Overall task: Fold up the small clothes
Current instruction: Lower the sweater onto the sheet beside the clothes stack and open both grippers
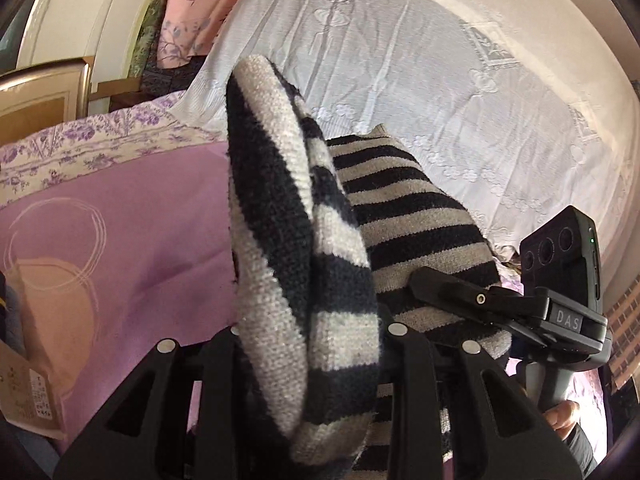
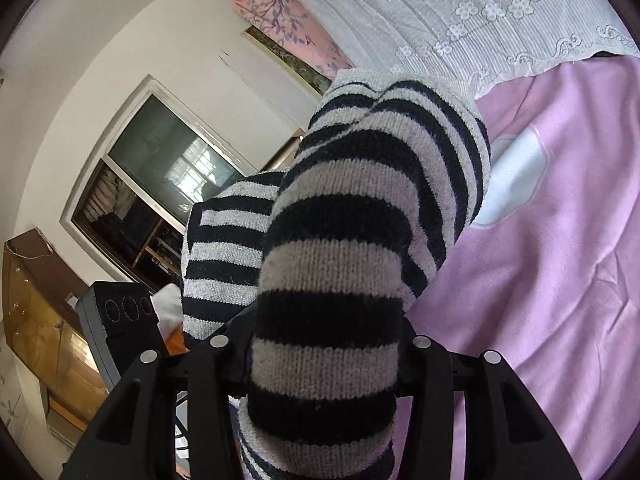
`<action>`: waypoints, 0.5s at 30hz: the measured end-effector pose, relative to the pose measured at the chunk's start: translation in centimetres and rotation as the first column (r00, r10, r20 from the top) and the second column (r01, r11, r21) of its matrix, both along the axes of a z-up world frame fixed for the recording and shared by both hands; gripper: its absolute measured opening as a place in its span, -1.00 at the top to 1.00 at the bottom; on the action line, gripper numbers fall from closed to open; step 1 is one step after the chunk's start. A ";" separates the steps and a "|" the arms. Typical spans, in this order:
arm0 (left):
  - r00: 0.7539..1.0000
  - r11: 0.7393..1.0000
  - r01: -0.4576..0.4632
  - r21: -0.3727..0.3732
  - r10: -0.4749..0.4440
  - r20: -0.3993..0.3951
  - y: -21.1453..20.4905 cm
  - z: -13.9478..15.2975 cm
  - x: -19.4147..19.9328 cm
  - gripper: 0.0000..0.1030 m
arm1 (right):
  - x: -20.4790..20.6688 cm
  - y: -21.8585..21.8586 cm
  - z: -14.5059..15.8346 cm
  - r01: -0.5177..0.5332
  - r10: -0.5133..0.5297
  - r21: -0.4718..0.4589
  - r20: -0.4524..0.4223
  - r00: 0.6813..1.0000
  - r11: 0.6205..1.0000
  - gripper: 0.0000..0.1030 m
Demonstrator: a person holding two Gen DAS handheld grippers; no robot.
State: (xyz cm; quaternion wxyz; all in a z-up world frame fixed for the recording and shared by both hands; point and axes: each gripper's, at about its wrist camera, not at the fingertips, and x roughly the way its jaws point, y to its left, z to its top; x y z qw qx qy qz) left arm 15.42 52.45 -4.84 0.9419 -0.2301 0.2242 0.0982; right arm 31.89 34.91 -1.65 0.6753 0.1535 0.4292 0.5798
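A black and grey striped knitted garment [image 1: 304, 248] is held up off the bed by both grippers. My left gripper [image 1: 310, 340] is shut on one bunched part of it; the knit hides the fingertips. My right gripper [image 2: 324, 352] is shut on another bunched part of the same garment [image 2: 352, 216], which fills the middle of the right wrist view. The right gripper also shows in the left wrist view [image 1: 416, 282] at the right, clamped on the garment's edge. The left gripper's body [image 2: 116, 320] shows at the lower left of the right wrist view.
A pink blanket [image 1: 132, 240] and a white lace cover [image 1: 420, 80] lie on the bed [image 2: 560, 240] below. Floral pillows [image 1: 188, 16] lie at its head. A window [image 2: 160, 168] and a wooden cabinet [image 2: 36, 312] stand to the left.
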 end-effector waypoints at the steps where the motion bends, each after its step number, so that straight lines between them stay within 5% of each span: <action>1: 1.000 1.000 -0.005 -0.025 0.005 -0.017 1.2 -1.4 0.5 0.46 | 0.4 0.6 -1.0 0.004 -0.004 -0.015 0.002 1.000 1.000 0.08; 4: 0.991 0.999 -0.008 -0.054 0.000 -0.136 2.6 -5.2 2.6 0.42 | 1.0 1.1 -5.0 0.050 -0.049 -0.077 0.010 0.999 0.996 0.05; 9: 0.968 0.994 -0.111 -0.015 0.105 -0.227 2.7 -6.8 3.1 -0.81 | 1.8 0.4 -6.7 0.141 -0.140 -0.162 0.022 0.990 0.977 -0.27; 11: 0.960 0.990 -0.141 -0.023 0.131 -0.248 3.1 -7.2 2.8 -0.92 | 0.2 0.2 -6.0 0.202 -0.174 -0.199 0.151 0.973 0.959 -0.48; 15: 0.959 0.985 -0.165 -0.054 0.147 -0.243 3.5 -7.2 1.6 -0.92 | -2.7 -2.3 -3.8 0.328 -0.270 -0.132 0.334 0.903 0.935 -0.49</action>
